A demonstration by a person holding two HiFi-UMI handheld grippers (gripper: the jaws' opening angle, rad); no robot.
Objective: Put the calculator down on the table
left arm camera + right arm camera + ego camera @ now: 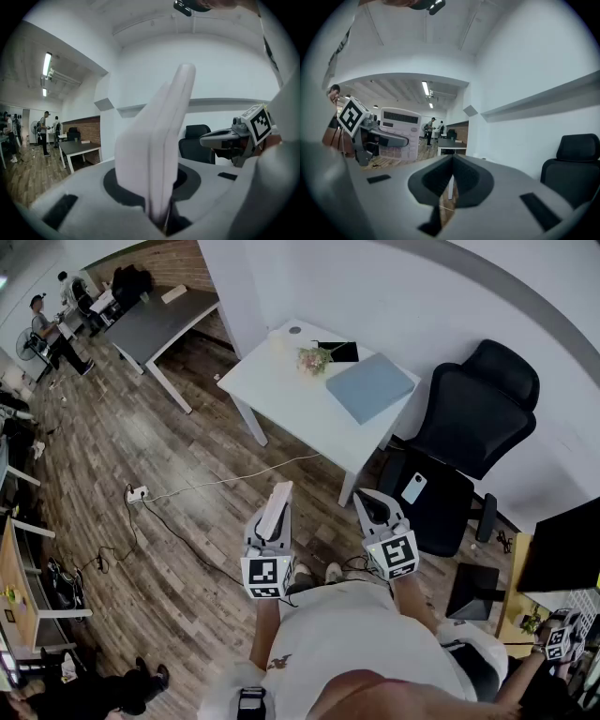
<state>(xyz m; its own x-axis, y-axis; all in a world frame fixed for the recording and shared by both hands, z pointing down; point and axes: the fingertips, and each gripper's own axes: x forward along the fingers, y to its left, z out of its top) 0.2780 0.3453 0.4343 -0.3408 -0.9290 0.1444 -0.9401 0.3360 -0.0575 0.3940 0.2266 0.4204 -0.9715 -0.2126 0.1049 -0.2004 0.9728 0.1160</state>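
The left gripper (265, 538) holds the calculator (277, 502). Its two jaws press on the calculator's lower end. The calculator is white and stands up on its edge between them, tipped a little to the right. In the left gripper view you see only its thin side. In the right gripper view you see its front, with the screen on top and the keys below.

The right gripper (371, 504) is closed with nothing in it. Its jaws meet in a thin line. It is just beside the left gripper, and both point almost level.

The calculator is up in the air over the wood floor (169, 437). It is not on the table yet. The white table (272, 390) is ahead of the grippers, well apart from them. On the table lie a grey-blue pad (370, 386) and some flowers (314, 358). A black chair (483, 413) stands to the right of the table, and a phone (413, 487) lies on its seat.
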